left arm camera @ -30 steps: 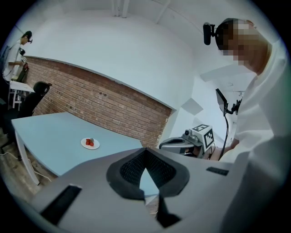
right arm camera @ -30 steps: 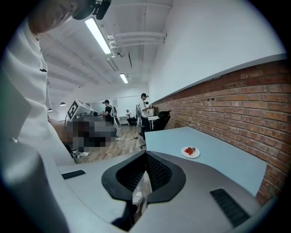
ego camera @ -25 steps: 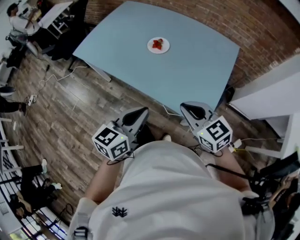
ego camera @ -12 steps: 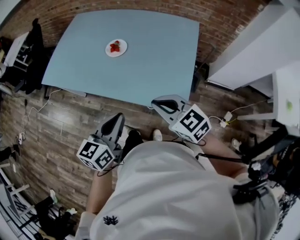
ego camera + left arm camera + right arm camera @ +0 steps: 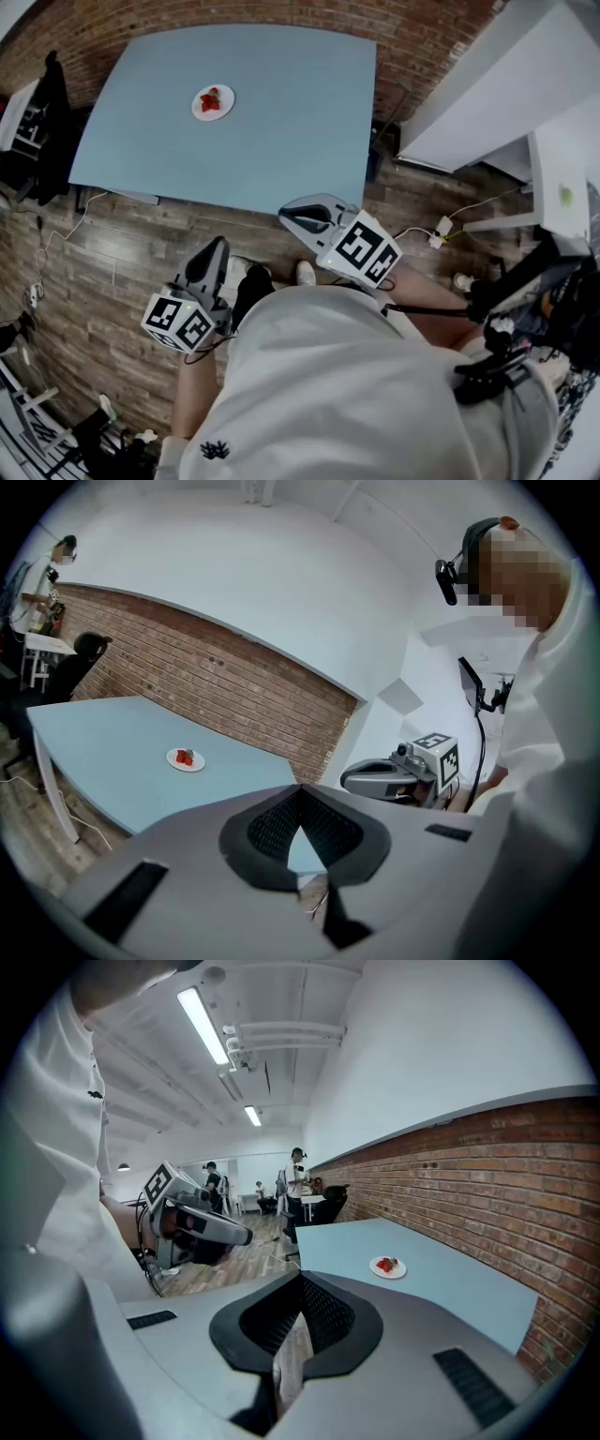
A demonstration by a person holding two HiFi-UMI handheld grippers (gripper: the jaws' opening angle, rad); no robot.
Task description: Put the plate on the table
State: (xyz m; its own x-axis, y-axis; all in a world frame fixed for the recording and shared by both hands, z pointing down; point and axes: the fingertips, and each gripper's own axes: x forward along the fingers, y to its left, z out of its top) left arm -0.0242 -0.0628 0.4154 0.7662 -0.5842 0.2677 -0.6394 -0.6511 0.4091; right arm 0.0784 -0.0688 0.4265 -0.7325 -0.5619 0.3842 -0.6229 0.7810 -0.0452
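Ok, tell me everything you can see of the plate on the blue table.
The plate is small, round and white, plain as far as shows; its material is too small to tell. It lies flat on the light blue table, in the far left part, clear of every edge. Small red pieces of food sit at its middle. Nothing else touches it.

Right gripper (image 5: 296,1321): jaws almost together, nothing between.
Table (image 5: 441,1274): blue, beside brick wall (image 5: 487,1166).
Plate (image 5: 387,1267): on table, holds red food.
Left gripper (image 5: 239,1232): at left, above wood floor (image 5: 234,1265).
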